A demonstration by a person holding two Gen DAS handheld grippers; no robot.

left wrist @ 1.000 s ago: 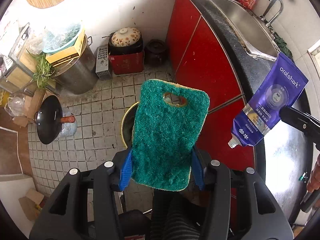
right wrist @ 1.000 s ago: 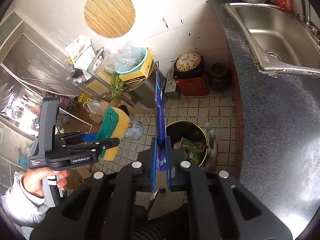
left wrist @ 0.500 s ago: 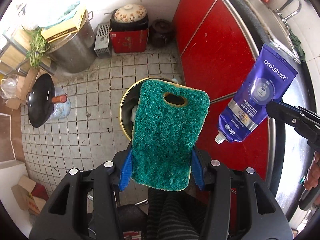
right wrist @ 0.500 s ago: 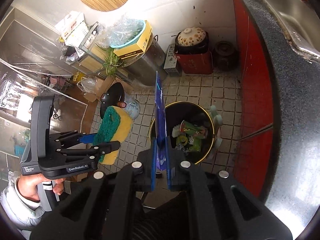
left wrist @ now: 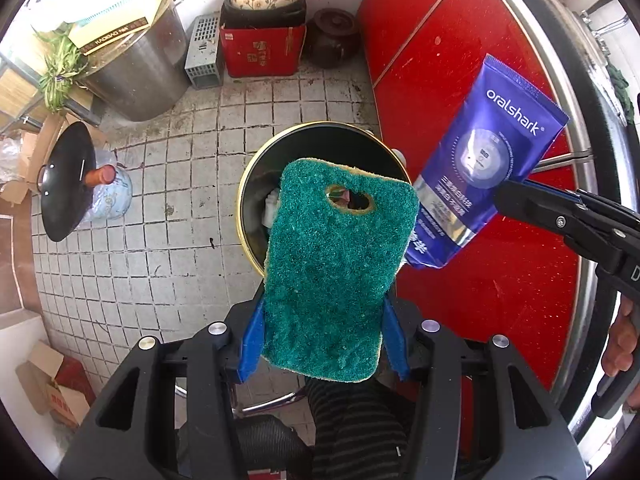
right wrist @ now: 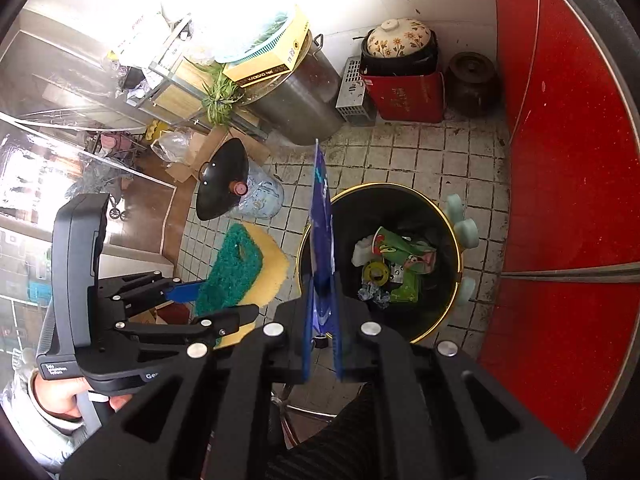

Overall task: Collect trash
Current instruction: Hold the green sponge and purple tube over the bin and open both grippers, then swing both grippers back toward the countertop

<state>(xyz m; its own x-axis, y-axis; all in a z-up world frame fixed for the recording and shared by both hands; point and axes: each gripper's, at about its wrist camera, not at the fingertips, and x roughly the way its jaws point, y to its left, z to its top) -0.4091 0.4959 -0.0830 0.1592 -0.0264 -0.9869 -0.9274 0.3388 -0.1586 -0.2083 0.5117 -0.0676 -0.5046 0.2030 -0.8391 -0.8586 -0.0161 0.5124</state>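
My left gripper (left wrist: 322, 338) is shut on a green and yellow sponge (left wrist: 334, 264) with a hole near its top, held above the floor next to the bin; it also shows in the right wrist view (right wrist: 240, 268). My right gripper (right wrist: 322, 344) is shut on a blue toothpaste tube (right wrist: 322, 240), seen edge-on; the tube's face shows in the left wrist view (left wrist: 480, 188). A black trash bin with a gold rim (right wrist: 440, 216) stands on the tiled floor below both, with green packaging and other trash (right wrist: 400, 264) inside. The sponge hides part of the bin (left wrist: 308, 140).
Red cabinet doors (left wrist: 460, 60) run along the right under a dark counter edge. A steel pot (left wrist: 136, 76), a red box with a floral-lidded pot (left wrist: 262, 46), a dark jar (left wrist: 334, 36) and a black wok lid (left wrist: 66, 184) stand on the tiled floor (left wrist: 160, 248).
Both grippers have moved down and closer to the bin with their loads. The tube now hangs right beside the sponge, over the bin's edge.
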